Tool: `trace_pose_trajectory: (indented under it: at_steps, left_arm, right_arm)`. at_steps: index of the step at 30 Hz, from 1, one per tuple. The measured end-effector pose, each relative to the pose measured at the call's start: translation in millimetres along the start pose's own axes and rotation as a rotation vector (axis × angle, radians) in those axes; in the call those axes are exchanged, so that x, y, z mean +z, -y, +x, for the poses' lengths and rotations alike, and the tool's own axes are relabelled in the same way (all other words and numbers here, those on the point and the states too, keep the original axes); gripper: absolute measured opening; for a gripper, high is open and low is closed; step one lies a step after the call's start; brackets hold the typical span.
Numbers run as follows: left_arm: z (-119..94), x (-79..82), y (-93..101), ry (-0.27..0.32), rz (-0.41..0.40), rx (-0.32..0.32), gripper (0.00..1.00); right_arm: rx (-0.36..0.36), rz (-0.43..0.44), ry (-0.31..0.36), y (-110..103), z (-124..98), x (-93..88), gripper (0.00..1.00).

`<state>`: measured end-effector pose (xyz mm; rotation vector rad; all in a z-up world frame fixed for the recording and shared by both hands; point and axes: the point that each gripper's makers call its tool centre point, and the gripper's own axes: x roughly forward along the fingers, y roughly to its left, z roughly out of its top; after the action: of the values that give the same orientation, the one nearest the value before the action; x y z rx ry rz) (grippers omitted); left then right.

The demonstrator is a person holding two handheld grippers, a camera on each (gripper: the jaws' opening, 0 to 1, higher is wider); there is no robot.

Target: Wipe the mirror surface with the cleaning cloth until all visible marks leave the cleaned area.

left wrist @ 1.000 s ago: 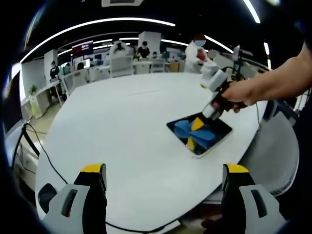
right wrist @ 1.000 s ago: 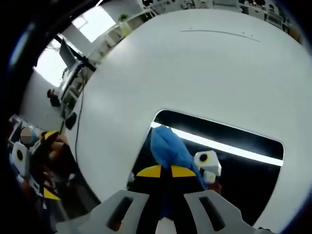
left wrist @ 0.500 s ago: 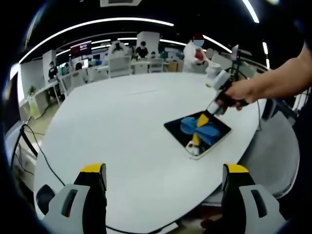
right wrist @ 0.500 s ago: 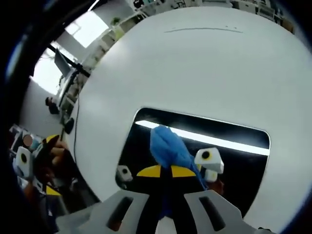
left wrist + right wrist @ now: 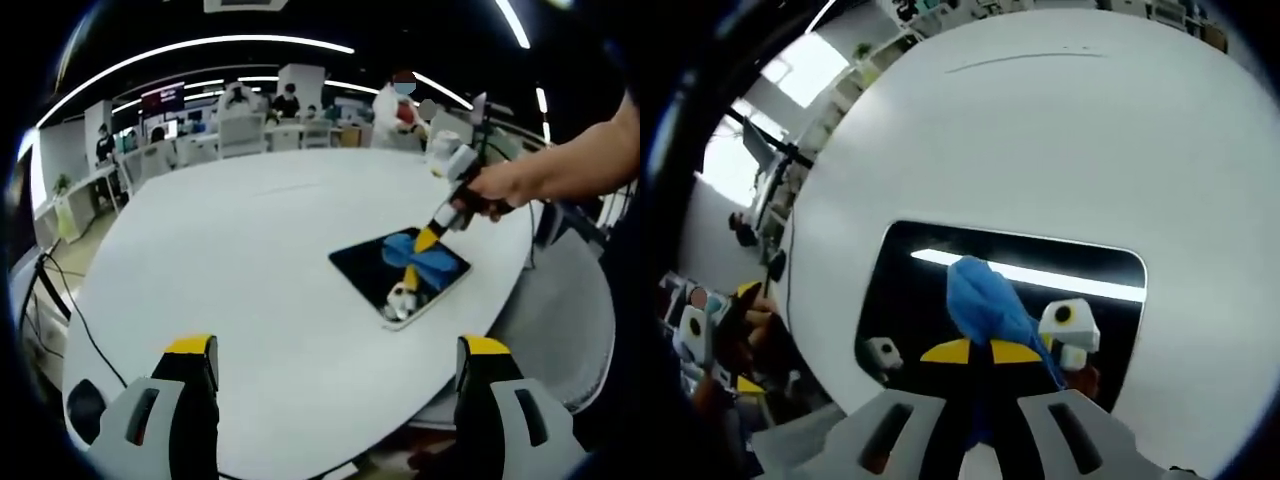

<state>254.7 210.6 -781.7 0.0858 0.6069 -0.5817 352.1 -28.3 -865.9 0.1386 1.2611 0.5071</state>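
Note:
A flat rectangular mirror (image 5: 360, 265) (image 5: 910, 290) with a pale rim lies on the white table (image 5: 230, 260), towards its right edge. The blue cleaning cloth (image 5: 402, 247) (image 5: 980, 305) rests on the glass, and its reflection shows beside it. My right gripper (image 5: 430, 238) (image 5: 977, 352) is shut on the cloth and presses it to the mirror's far part; a hand holds it from the right. My left gripper (image 5: 335, 345) stands open above the table's near edge, well short of the mirror, with nothing between its fingers.
The table (image 5: 1060, 130) is large, oval and white. A grey chair (image 5: 570, 320) stands at its right side. Desks, chairs and people (image 5: 290, 100) fill the office behind. A cable (image 5: 60, 300) hangs off the table's left edge.
The right gripper has drawn the cloth across the mirror towards its far right part. More dark glass now shows on the near left side. The left gripper has held still.

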Motion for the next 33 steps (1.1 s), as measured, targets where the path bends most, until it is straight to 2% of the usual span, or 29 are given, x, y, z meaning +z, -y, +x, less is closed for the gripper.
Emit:
trace_pose_trajectory:
  at_steps: [14, 33]
  left_arm:
    - [-0.1, -1.3, 1.6, 0.005, 0.002, -0.002, 0.99]
    - [-2.8, -3.4, 3.3, 0.004, -0.009, 0.011, 0.99]
  right_arm:
    - [-0.037, 0.034, 0.004, 40.0, -17.8, -7.6, 0.00]
    - [-0.058, 0.055, 0.010, 64.0, -30.7, -14.1, 0.00]
